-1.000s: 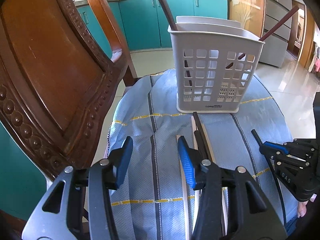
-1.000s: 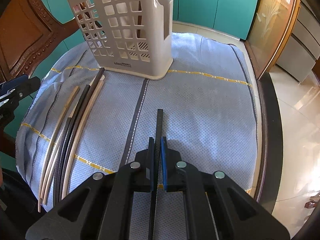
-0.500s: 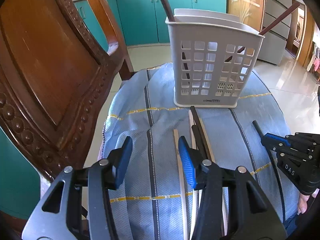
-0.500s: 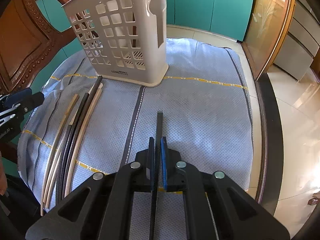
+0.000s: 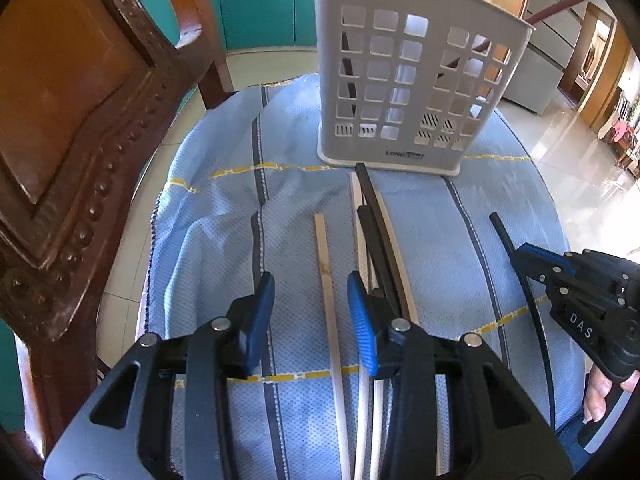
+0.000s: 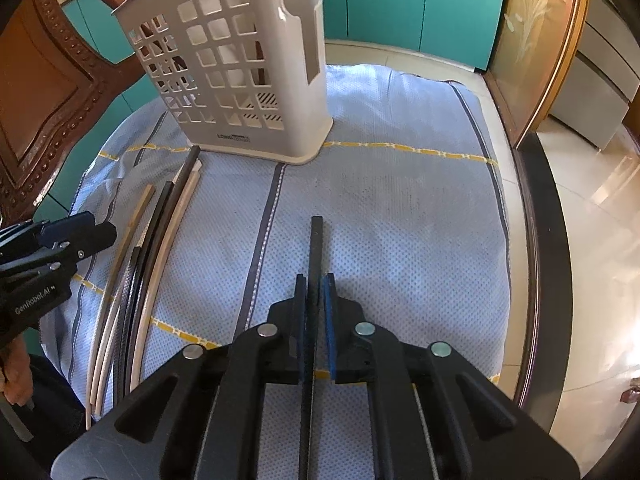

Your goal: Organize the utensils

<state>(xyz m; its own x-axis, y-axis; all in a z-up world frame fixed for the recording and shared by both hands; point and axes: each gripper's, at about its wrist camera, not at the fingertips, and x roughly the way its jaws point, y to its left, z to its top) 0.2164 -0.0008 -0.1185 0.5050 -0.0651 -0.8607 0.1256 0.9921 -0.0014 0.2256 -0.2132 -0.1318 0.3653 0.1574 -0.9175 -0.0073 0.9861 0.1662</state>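
A white slotted utensil basket (image 5: pixel 400 80) (image 6: pixel 240 80) stands on a blue cloth (image 5: pixel 200 240) and holds dark chopsticks (image 5: pixel 560 4). In front of it lies a bundle of light and black chopsticks (image 5: pixel 384 248) (image 6: pixel 160 240). My left gripper (image 5: pixel 312 316) (image 6: pixel 80 232) hangs low over the cloth, its jaws closing around a single light wooden chopstick (image 5: pixel 326 280) without touching it. My right gripper (image 6: pixel 315 316) (image 5: pixel 524 252) straddles a black chopstick (image 6: pixel 316 248) (image 5: pixel 504 232) that lies on the cloth. Its jaws are opening and a thin gap shows beside the stick.
A carved wooden chair back (image 5: pixel 60 120) (image 6: pixel 40 80) rises close on the left. Teal cabinets (image 6: pixel 400 0) and a tiled floor (image 5: pixel 580 160) lie beyond the cloth's edges. A person's fingers (image 5: pixel 596 396) hold the right gripper's handle.
The left gripper has sunk and tipped down toward the cloth, and its jaws have narrowed around the light chopstick. The right gripper's jaws have parted slightly from the black chopstick.
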